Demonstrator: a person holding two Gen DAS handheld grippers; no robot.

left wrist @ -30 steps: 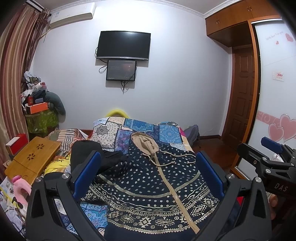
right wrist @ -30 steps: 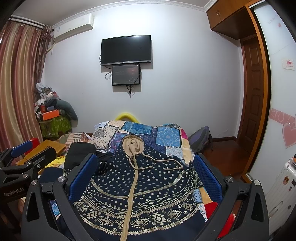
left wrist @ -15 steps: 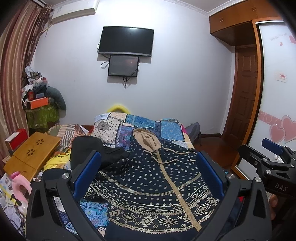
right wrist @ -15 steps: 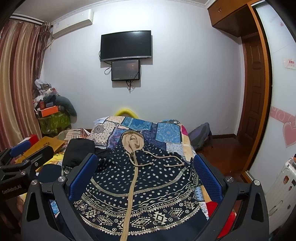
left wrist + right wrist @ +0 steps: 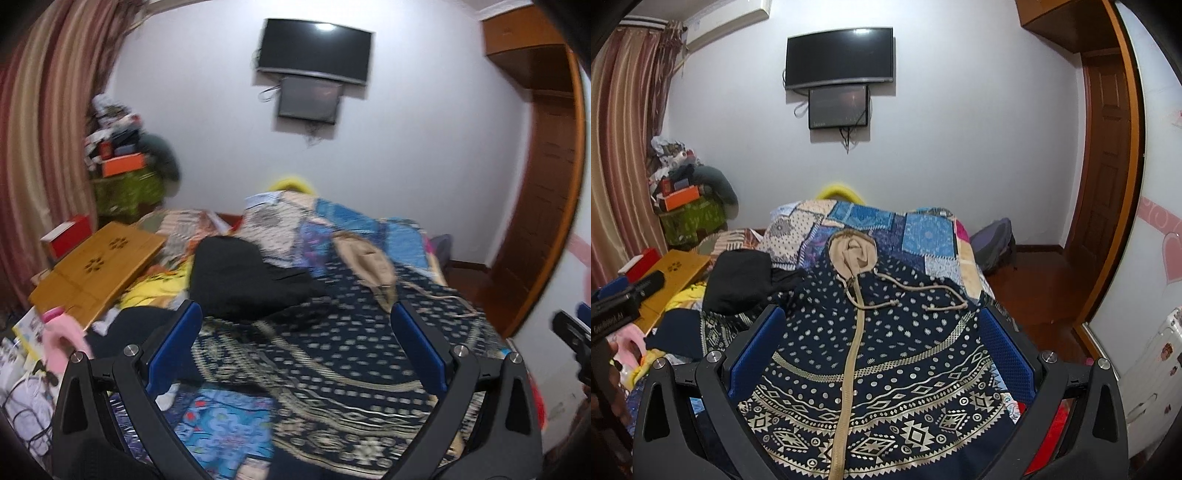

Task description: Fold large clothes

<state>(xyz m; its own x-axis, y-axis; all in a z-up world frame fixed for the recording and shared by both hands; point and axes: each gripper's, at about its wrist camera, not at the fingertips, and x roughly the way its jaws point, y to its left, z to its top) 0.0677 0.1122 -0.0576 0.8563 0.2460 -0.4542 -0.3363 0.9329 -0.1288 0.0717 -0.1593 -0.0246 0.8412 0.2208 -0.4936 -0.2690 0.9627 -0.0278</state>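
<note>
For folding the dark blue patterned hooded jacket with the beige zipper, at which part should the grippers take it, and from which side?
The dark blue patterned hooded jacket lies flat, front up, hood far away, hem nearest. Probably best to pinch its two outer side edges, near the shoulders: the left gripper from the left, where a black garment overlaps that edge, and the right gripper from the right. Both are open and above it.

A home bedroom is shown. A bed covered by a patchwork quilt is seen, with a TV mounted on the wall beyond it. Striped curtains are hung at the left, an air conditioner is fixed overhead, and a wooden door is set at the right.
</note>
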